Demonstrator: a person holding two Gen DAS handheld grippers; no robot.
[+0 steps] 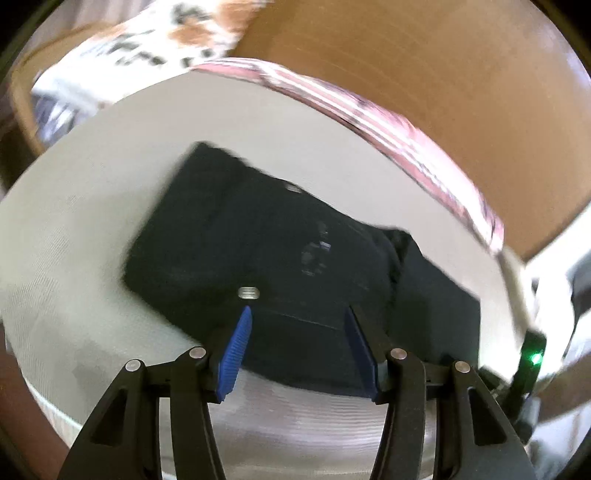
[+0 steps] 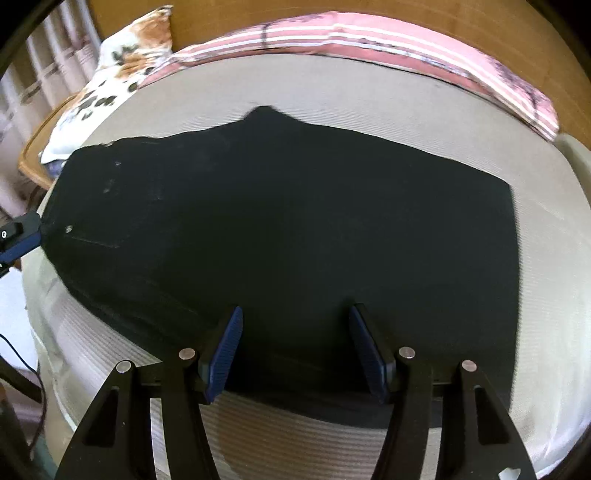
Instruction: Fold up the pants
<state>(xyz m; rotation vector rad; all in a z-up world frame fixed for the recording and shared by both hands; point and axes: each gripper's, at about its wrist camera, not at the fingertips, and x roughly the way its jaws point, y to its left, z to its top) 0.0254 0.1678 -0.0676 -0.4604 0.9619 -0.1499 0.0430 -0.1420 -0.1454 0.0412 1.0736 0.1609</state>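
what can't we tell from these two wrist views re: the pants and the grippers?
- Left wrist view: motion blur smears the black pants; fold layers are unclear, and the small label stays unreadable.
- Right wrist view: the pants read as one flat dark mass; seams and layer count are lost.
- Right wrist view: the left gripper is cut off by the left edge.
- Both views: the near hem hides behind the fingers.
- Right gripper: contact with the cloth is unclear.

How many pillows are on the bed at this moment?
2. A pink striped pillow lies along the far edge of the bed, against the wooden headboard; a floral pillow sits at its left end. Others may lie outside the views.
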